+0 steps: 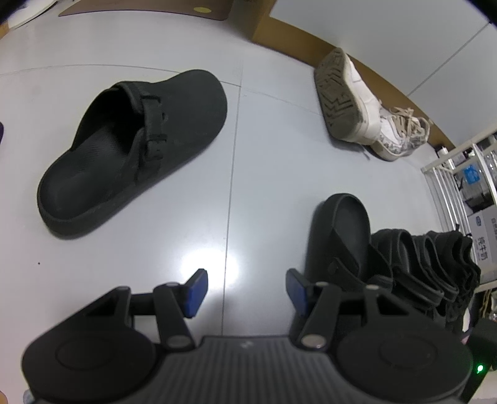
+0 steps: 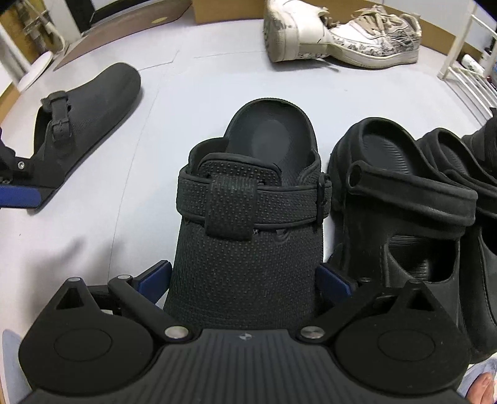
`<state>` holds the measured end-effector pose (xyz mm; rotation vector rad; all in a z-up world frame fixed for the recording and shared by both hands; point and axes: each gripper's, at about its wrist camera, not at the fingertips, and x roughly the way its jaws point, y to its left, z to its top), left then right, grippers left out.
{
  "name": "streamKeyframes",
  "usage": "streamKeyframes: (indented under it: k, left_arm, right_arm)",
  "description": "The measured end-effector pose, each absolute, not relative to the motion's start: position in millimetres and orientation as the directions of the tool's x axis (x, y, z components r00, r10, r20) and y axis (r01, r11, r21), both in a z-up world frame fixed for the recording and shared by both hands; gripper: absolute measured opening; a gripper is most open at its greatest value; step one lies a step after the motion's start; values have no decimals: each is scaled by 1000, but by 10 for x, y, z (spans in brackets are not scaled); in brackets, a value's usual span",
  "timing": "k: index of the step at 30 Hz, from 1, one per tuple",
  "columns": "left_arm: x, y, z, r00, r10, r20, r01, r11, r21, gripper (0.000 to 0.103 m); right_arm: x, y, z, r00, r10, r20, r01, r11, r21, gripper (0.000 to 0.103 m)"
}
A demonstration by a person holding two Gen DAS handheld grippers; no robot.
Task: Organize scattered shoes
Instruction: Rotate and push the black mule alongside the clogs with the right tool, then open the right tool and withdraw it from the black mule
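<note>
A black strapped clog (image 1: 133,149) lies alone on the grey floor, ahead and left of my left gripper (image 1: 245,292), which is open with nothing between its blue pads. In the right wrist view its mate (image 2: 248,217) rests on the floor, toe toward me, at the left end of a row of black shoes (image 2: 403,211). My right gripper (image 2: 245,278) has a blue pad against each side of that clog's toe. The lone clog (image 2: 90,105) and one left finger (image 2: 21,197) show at the left edge. The clog in the row (image 1: 341,236) also shows in the left wrist view.
Two white sneakers (image 1: 357,105) lie tumbled against the brown baseboard at the back, also seen as white sneakers (image 2: 341,34). A white wire rack (image 1: 450,174) with boxes stands at the right. A cardboard box (image 2: 226,9) and a brown mat (image 1: 146,9) are at the back.
</note>
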<state>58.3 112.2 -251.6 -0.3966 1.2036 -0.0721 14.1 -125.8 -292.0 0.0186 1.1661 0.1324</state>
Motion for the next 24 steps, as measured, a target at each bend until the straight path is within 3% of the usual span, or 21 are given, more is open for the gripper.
streamKeyframes:
  k: [14, 24]
  left_arm:
    - [588, 1169, -2519, 372, -256, -892, -168, 927, -336, 58]
    - [584, 1169, -2524, 371, -244, -896, -171, 930, -325, 58]
  right_arm:
    - [102, -1258, -2913, 342, 104, -934, -83, 993, 80, 100]
    - [101, -1037, -2912, 346, 24, -938, -101, 995, -12, 100]
